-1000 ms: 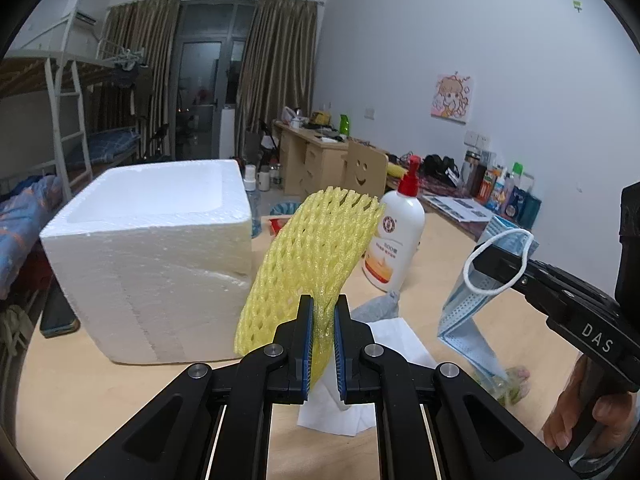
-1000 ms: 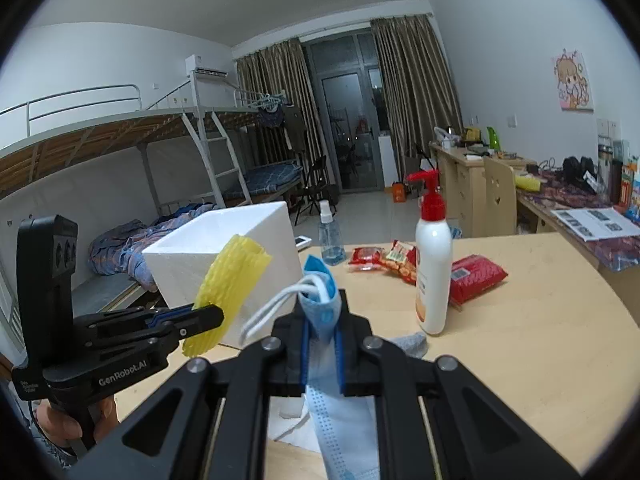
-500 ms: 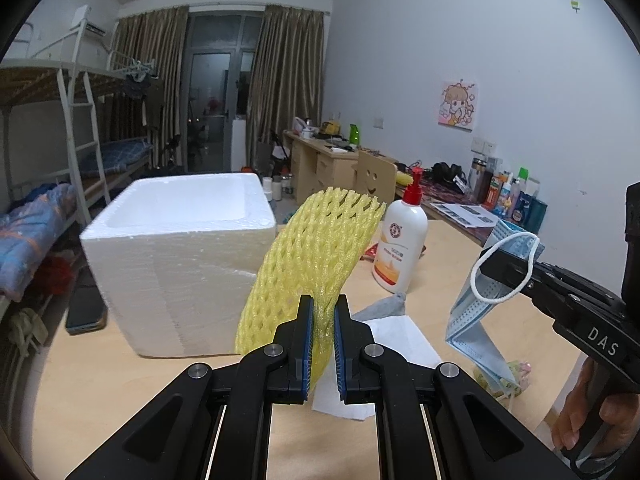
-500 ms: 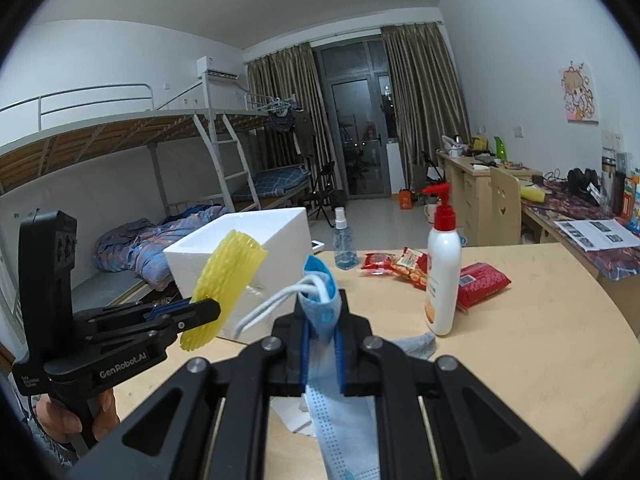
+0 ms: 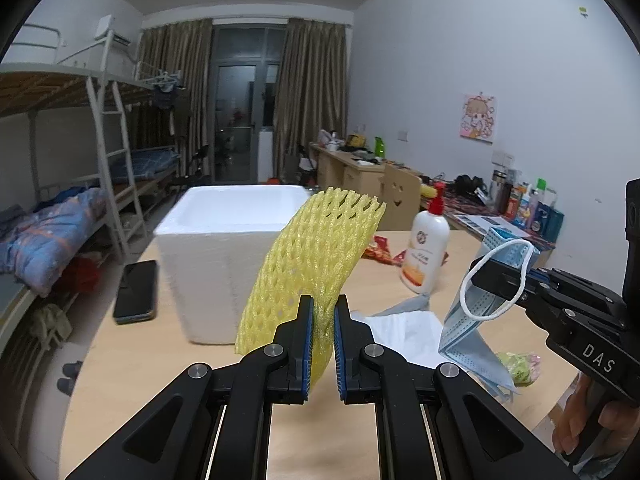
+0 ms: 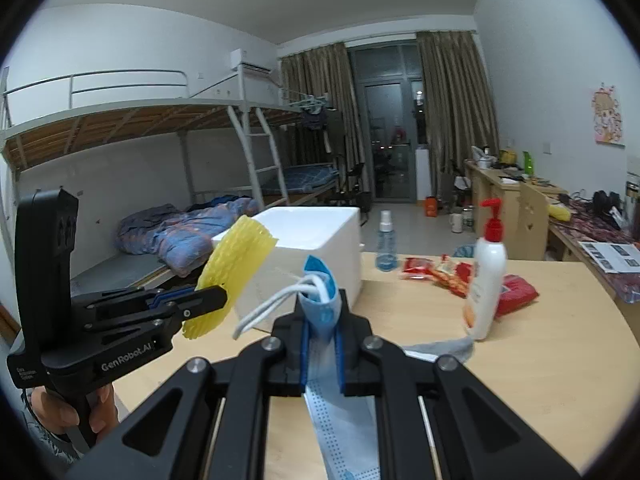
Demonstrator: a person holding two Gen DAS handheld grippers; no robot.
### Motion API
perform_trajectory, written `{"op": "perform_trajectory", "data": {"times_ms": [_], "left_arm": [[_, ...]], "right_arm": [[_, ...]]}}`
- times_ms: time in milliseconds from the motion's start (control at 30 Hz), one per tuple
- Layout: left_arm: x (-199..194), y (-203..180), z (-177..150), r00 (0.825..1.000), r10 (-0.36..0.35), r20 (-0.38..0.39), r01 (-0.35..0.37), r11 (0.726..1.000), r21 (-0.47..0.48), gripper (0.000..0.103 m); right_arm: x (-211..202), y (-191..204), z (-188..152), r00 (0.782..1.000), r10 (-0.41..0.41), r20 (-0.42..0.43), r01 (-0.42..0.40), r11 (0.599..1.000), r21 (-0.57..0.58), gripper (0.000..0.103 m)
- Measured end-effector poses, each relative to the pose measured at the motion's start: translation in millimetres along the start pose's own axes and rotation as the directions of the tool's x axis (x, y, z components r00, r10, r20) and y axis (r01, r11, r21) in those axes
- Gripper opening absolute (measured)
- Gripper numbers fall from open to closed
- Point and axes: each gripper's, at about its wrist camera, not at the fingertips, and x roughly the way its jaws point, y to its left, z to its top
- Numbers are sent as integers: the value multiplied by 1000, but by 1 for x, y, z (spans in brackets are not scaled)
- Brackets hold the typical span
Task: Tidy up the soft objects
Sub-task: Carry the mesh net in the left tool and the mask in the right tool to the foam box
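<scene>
Your left gripper (image 5: 320, 334) clamps a yellow foam net (image 5: 316, 256) and your right gripper (image 6: 320, 344) clamps a blue face mask (image 6: 324, 316), both held above the table (image 5: 120, 364) near its front edge, short of the white foam box (image 5: 224, 248).

A white pump bottle with a red nozzle (image 6: 486, 276) stands upright on a light wooden table (image 6: 552, 360), with red snack packets (image 6: 516, 290) lying just behind it and a small clear spray bottle (image 6: 386, 245) near the far edge. A dark phone (image 5: 135, 291) lies flat close to the table's left edge, while a small crumpled yellow-green item, possibly a wrapper (image 5: 520, 365), sits nearer the right. Beyond, metal bunk beds (image 6: 132, 136) with a ladder line the left wall, brown curtains (image 6: 452, 120) frame a glass door, and a cartoon poster (image 5: 479, 117) hangs above a cluttered desk (image 5: 356, 168).
</scene>
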Motion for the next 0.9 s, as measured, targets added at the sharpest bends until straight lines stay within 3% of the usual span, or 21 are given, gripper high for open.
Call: {"op": "perform_trajectory", "data": {"times_ms": [467, 900], "left_arm": [[-29, 51, -7, 993, 118, 7, -118, 991, -58, 10], [-37, 63, 3, 993, 114, 34, -112, 992, -64, 10]], "right_arm": [[29, 45, 6, 992, 125, -18, -126, 991, -40, 14], [40, 61, 13, 989, 147, -18, -148, 987, -58, 14]]}}
